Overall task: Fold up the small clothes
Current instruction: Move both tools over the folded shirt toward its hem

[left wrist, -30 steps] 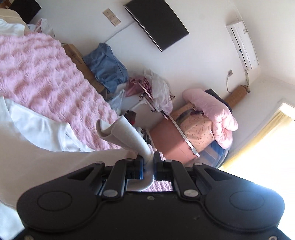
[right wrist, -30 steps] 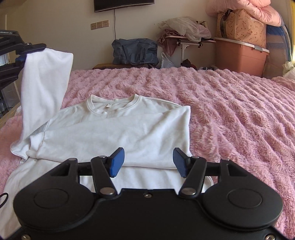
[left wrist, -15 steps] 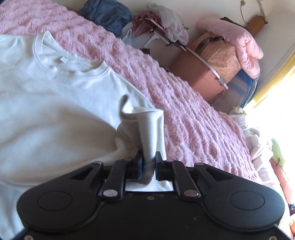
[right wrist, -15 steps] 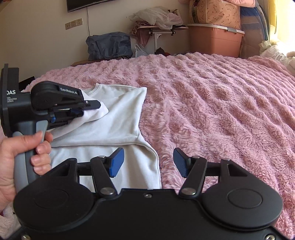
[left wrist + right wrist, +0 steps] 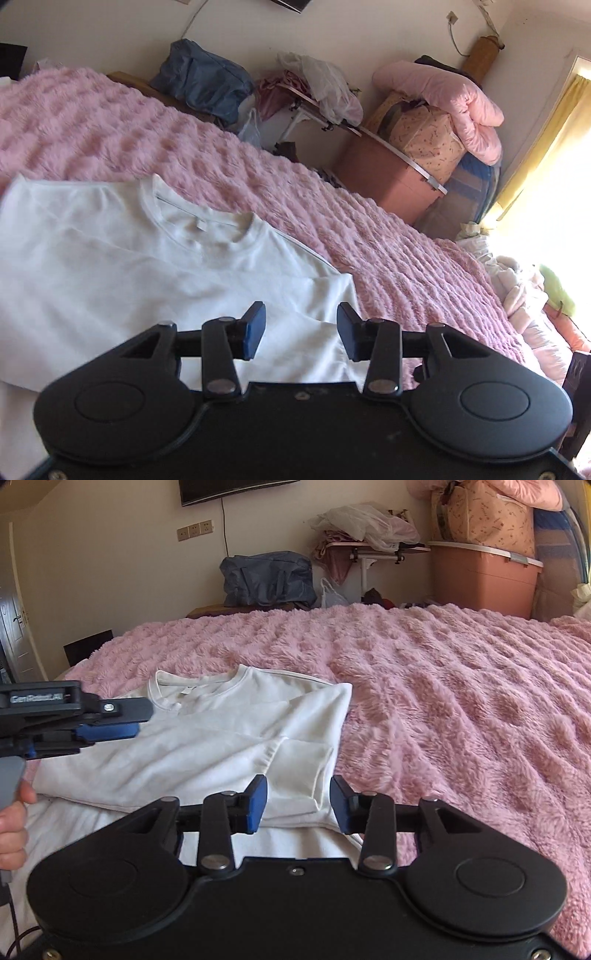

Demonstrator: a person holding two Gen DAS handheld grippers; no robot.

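On the pink bed (image 5: 461,709) the white shirt (image 5: 221,746) lies flat, collar toward the far wall — long axis running away from the cameras. Left gripper (image 5: 301,330) jaws are opening, right gripper (image 5: 298,805) jaws closing, both pinching nothing; only the right view shows a hand (image 5: 13,827).

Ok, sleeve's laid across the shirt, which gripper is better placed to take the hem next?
Probably the right gripper: its closing jaws, pinching nothing yet, hang just above the folded sleeve cuff near the white shirt's lower part. The left gripper hovers by the collar, jaws opening.

Ahead of me a fluffy pink bedspread (image 5: 461,686) covers the bed. Beyond it, by the wall, I see a dark blue duffel bag (image 5: 267,579), a salmon plastic storage box (image 5: 484,583) and a small table (image 5: 376,548) — heaped with clothes.
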